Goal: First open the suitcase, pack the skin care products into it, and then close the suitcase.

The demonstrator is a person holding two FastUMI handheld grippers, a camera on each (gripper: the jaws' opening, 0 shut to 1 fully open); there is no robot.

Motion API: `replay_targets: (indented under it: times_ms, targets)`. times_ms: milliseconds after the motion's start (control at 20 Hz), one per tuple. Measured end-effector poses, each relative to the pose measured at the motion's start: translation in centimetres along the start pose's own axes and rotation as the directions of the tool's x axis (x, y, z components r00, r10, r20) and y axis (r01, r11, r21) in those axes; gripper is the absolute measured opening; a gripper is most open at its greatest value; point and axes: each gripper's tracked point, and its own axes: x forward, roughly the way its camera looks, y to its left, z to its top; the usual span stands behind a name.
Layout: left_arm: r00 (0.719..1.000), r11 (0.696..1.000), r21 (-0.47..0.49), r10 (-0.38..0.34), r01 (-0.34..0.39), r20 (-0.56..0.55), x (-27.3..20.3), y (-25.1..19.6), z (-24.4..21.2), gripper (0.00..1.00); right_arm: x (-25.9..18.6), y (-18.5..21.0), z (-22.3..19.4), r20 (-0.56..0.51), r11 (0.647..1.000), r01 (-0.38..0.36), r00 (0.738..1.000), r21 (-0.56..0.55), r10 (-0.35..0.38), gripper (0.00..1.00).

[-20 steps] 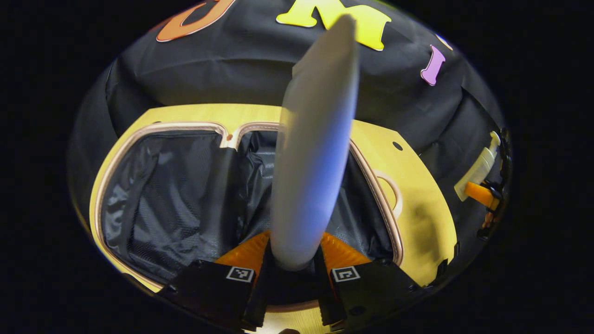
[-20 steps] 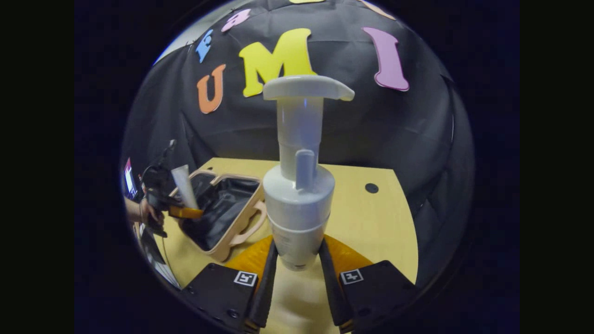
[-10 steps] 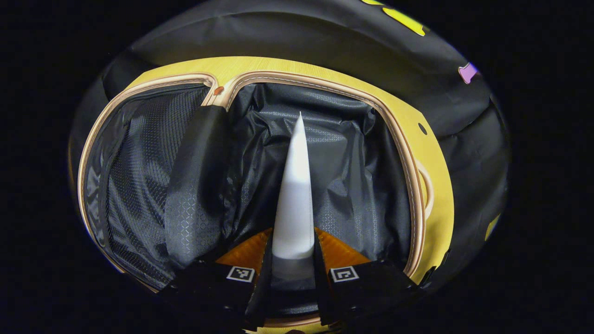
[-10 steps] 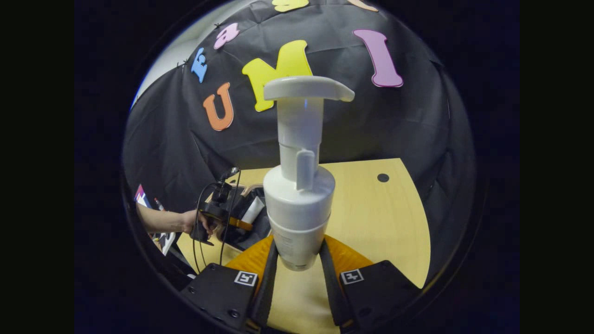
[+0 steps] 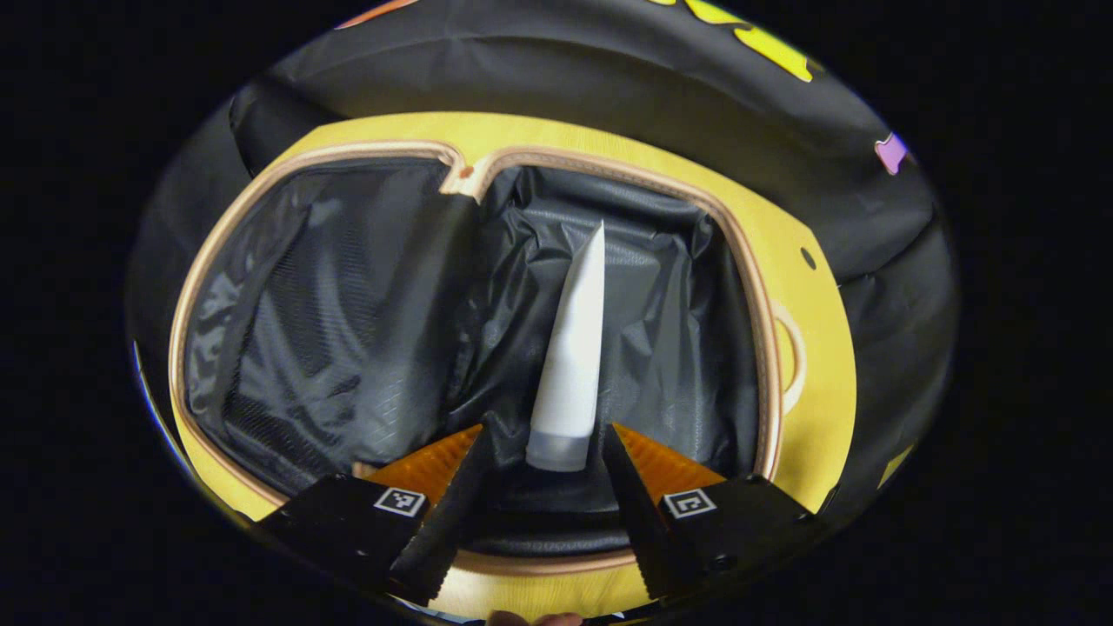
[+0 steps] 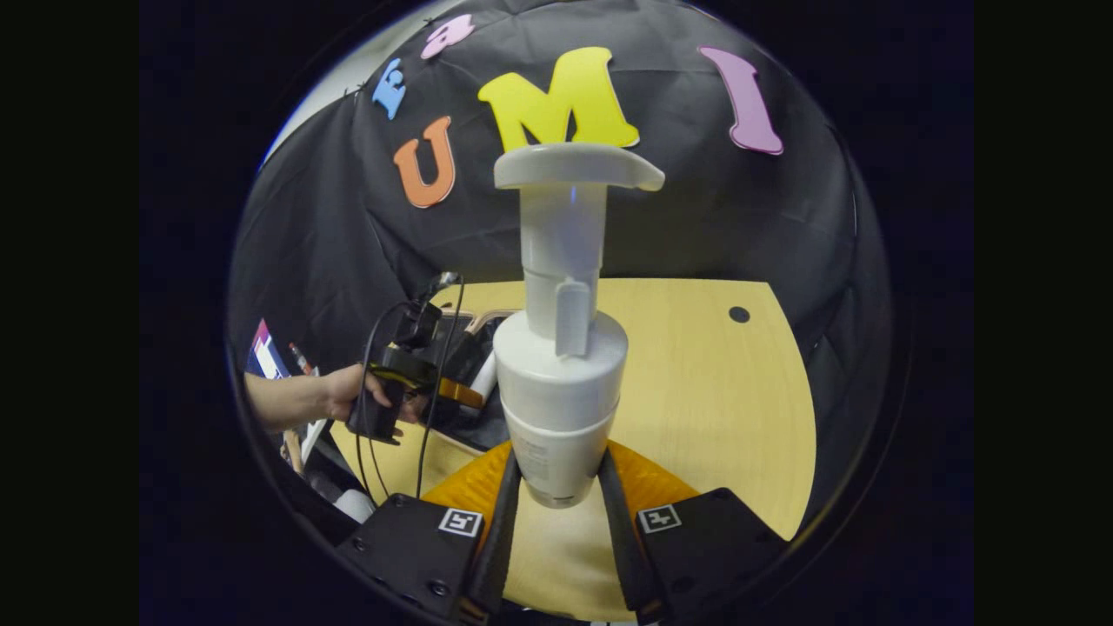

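The suitcase (image 5: 765, 348) was laid open on the worktop (image 6: 696, 382). A white tube (image 5: 574, 365) was seen lying in its dark-lined right half, apparently released, between the parted fingers of the left hand-held gripper (image 5: 543, 487). The right hand-held gripper (image 6: 556, 522) was clamped on an upright white pump bottle (image 6: 561, 348) held above the worktop.

Suitcase: my tan-rimmed, black-lined suitcase (image 5: 765, 348) lies open on the table.
Tube: white plastic tube (image 5: 574, 365) lying inside it.
Pump bottle: white plastic pump bottle (image 6: 561, 348), upright in my grip.
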Motion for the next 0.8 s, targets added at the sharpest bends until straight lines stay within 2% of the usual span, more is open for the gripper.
replay_targets:
  times_ms: [50,100,150,200,250,400,500,550,650,750,800]
  targets:
    - [0.998,1.000,0.015,-0.001,0.001,0.057,-1.7,0.4,0.1,0.87,1.1,1.4,0.9,-0.010,1.000,-0.024,1.000,-0.016,0.024,0.45]
    - [0.995,0.999,0.031,0.002,-0.005,0.096,-3.2,0.8,0.0,0.88,1.9,2.2,1.5,-0.019,0.999,-0.035,0.999,-0.028,0.035,0.45]
    - [0.990,0.999,0.046,0.017,-0.023,0.143,-4.9,1.5,-0.2,0.95,2.8,3.0,2.0,-0.035,0.998,-0.046,0.998,-0.042,0.044,0.47]
    - [0.982,0.998,0.054,0.019,-0.029,0.188,-6.2,2.1,-0.6,0.98,3.9,3.9,2.2,-0.057,0.997,-0.055,0.997,-0.053,0.052,0.48]
    - [0.974,0.998,0.057,0.022,-0.036,0.226,-7.9,2.5,-1.2,0.98,5.3,4.7,2.6,-0.085,0.996,-0.067,0.994,-0.058,0.062,0.48]
    - [0.959,0.999,0.021,0.023,-0.030,0.284,-11.5,4.4,-4.3,0.98,10.3,7.3,3.0,-0.174,0.994,-0.108,0.979,-0.014,0.104,0.48]
    - [0.953,0.999,-0.050,0.022,-0.007,0.301,-13.1,5.5,-7.2,0.98,14.6,8.4,2.4,-0.244,0.994,-0.098,0.964,0.036,0.104,0.48]
    - [0.956,0.994,-0.101,-0.002,0.033,0.294,-14.0,5.9,-9.6,0.98,17.8,8.7,1.1,-0.314,0.995,-0.075,0.945,0.059,0.089,0.46]
    - [0.959,0.988,-0.149,0.007,0.037,0.285,-15.1,7.9,-12.7,0.98,21.7,8.8,-1.5,-0.413,0.996,-0.027,0.909,0.088,0.061,0.46]
    - [0.959,0.988,-0.154,0.023,0.022,0.283,-16.0,9.4,-14.3,0.98,24.1,7.8,-4.6,-0.548,0.989,0.061,0.836,0.132,0.022,0.46]
    - [0.958,0.989,-0.148,0.028,0.016,0.287,-16.5,10.0,-14.8,0.98,24.7,7.8,-5.3,-0.586,0.985,0.090,0.810,0.150,0.015,0.46]
